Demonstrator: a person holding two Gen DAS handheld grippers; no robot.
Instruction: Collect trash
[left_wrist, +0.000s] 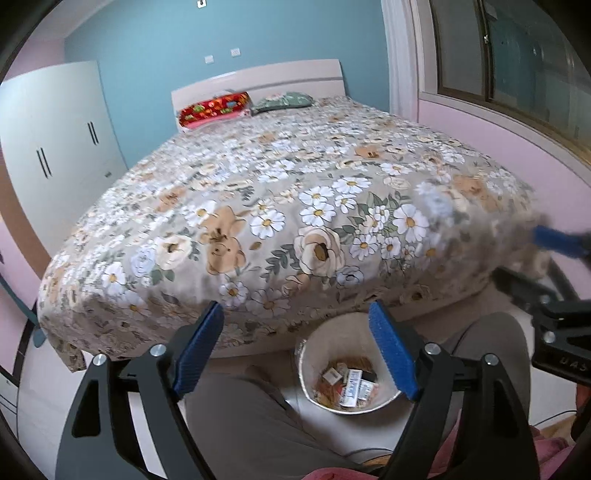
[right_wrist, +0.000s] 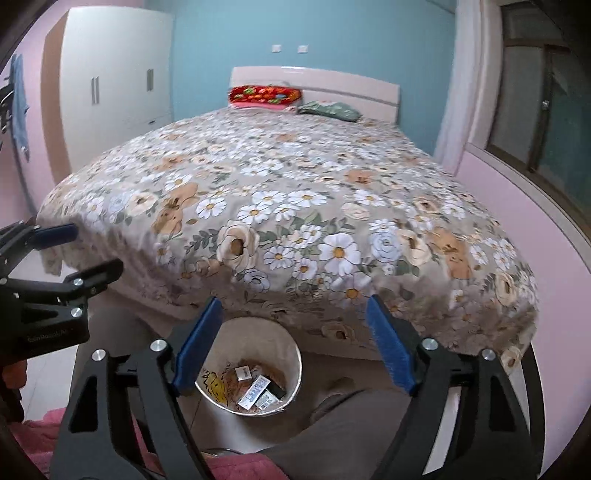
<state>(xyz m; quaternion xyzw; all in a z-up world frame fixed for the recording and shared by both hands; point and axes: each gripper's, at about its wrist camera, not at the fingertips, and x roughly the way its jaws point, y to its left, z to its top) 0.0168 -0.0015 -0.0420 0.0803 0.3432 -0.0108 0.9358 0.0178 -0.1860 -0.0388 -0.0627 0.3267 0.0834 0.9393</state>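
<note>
We hold the left gripper (left_wrist: 297, 317) with its blue pads (left_wrist: 201, 347) spread wide and nothing between them; they touch nothing. The right gripper (right_wrist: 293, 314) stands the same: jaws well apart, empty, clear of every surface. In the left wrist view the right gripper shows at 3 o'clock, blurred; in the right wrist view the left gripper shows at 9 o'clock.

Below both tools, at 6 o'clock in each view, the waste bin (left_wrist: 306, 356) stands on the pale floor (left_wrist: 44, 387), just beside the foot of the bed. It is a round, light-walled bin, upright and open at the top. Inside lies the trash (left_wrist: 351, 386): several small white boxes with dark print, a dark item, and orange-brown wrappers. In the right wrist view the inner wall carries a yellow figure. A person's grey-trousered legs (left_wrist: 236, 413) flank the bin on either side.

Beyond the bin, the bed (right_wrist: 295, 206) fills the centre of both views, covered by a beige spread printed with white daisies and tan flowers. At 12 o'clock, against the pale headboard (right_wrist: 332, 85), lie a red patterned pillow (right_wrist: 264, 94) and a green one (right_wrist: 330, 110). The wall behind is blue; the side walls are pink. A white wardrobe (right_wrist: 114, 81) stands at 10 o'clock, and a window (right_wrist: 543, 122) at 2 o'clock.
</note>
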